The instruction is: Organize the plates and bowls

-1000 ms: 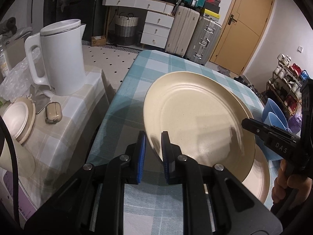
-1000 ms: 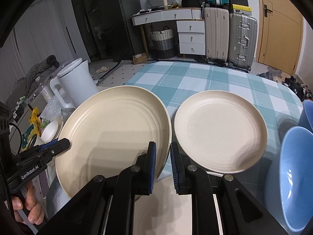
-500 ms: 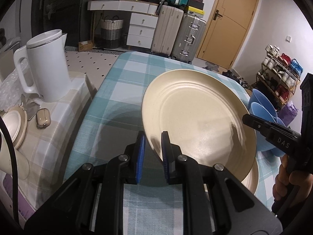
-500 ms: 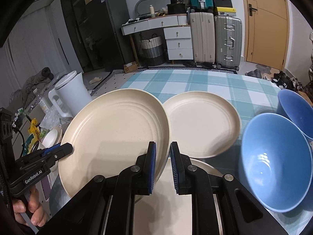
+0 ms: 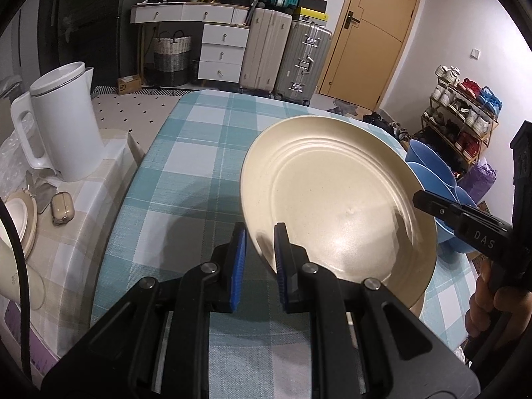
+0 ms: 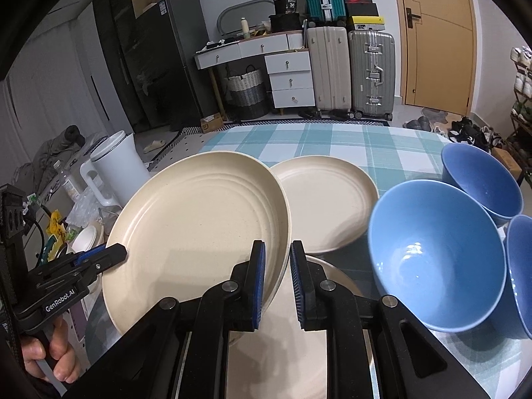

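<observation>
Both grippers hold one large cream plate (image 5: 332, 206) by opposite rims, above the checked table (image 5: 199, 166). My left gripper (image 5: 260, 259) is shut on its near-left rim. My right gripper (image 6: 277, 277) is shut on its right rim; the plate (image 6: 199, 232) tilts in that view. A second cream plate (image 6: 322, 199) lies flat behind it, and a third (image 6: 332, 279) lies under my right gripper. Three blue bowls stand at the right: a light blue one (image 6: 432, 259), a darker one (image 6: 482, 179), and one cut off by the frame edge (image 6: 522, 266).
A white kettle (image 5: 63, 126) stands on a side table (image 5: 66, 232) left of the checked table, with a small case (image 5: 61, 207) and a lidded dish (image 5: 16, 219). Suitcases (image 5: 286, 53), drawers and a door are far behind.
The held plate has moved to the right over the table, toward the other plates and the blue bowls. Both grippers stay shut on it.
</observation>
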{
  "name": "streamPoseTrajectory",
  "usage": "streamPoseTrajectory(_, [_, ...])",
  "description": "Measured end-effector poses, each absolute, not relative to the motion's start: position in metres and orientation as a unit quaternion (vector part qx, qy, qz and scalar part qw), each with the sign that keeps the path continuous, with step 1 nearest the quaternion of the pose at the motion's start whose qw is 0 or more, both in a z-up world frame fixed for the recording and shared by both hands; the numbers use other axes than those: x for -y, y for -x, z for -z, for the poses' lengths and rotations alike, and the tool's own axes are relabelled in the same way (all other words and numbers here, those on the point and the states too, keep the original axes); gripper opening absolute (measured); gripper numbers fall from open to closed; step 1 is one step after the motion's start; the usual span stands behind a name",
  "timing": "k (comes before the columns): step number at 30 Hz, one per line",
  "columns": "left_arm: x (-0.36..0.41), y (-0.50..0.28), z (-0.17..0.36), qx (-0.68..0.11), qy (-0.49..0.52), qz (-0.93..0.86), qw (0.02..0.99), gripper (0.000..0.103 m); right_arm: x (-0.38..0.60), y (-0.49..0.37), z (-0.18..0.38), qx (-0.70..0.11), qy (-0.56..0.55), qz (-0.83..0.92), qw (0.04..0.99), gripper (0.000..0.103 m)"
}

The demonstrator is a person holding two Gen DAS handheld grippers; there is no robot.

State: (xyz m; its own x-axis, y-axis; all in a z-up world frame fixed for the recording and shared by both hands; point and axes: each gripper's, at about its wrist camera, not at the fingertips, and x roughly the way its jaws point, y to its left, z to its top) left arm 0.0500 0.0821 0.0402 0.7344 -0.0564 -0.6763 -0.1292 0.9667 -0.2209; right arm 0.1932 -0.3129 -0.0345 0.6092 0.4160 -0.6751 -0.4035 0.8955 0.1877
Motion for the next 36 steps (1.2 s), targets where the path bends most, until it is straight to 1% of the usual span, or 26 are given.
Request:
streamPoseTrajectory(21, [-0.037,-0.049,-0.035,-0.389,0.086,0.027,0.917,0.013,0.361,-0.166,0.042,-0.387,-0.038,-0.188,0.902,0.017])
streamPoseTrajectory(36, [-0.019,-0.052,-0.022,-0.410,0.062,0.044,0.909,0.013,0.381,-0.151,0.057,-0.399,-0.045,-0.167,0.900,0.017])
